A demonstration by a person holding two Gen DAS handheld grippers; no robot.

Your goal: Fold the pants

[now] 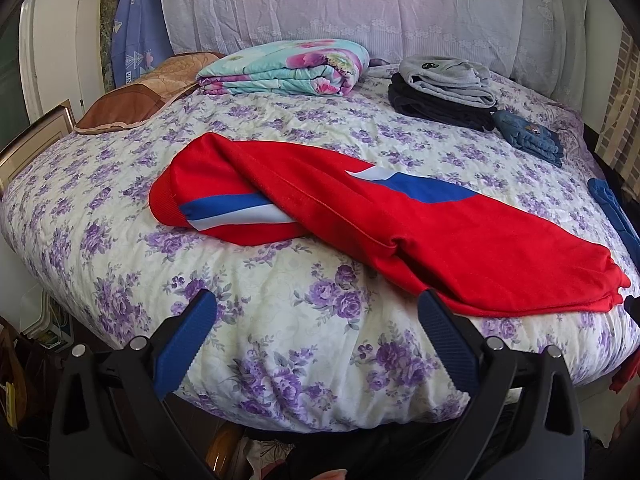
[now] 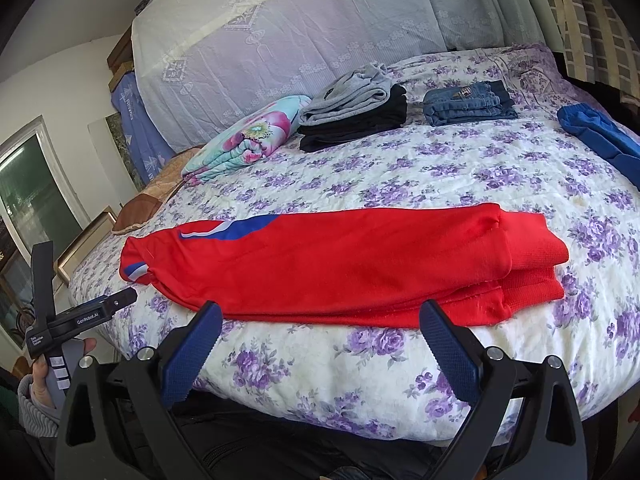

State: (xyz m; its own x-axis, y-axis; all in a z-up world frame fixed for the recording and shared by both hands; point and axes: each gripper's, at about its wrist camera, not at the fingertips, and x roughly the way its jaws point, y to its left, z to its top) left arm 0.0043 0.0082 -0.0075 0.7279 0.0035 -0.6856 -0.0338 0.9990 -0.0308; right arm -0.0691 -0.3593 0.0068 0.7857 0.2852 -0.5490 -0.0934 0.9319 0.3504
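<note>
The red pants (image 1: 400,224) lie lengthwise on the floral bedspread (image 1: 280,340) near its front edge. Both the left gripper (image 1: 318,336) and right gripper (image 2: 320,340) hover before them, jaws spread and empty. Only the right-wrist view shows the person's hand (image 2: 42,380) (gripping the other handle).

In the right wrist view, the black body of the left gripper (image 2: 86,316) bears "GenRobot.AI" in white letters. A small white label at its rear has about three lines, too small to read. The blue cloth (image 1: 132,20) by the wall carries white print that is too blurred to read.
</note>
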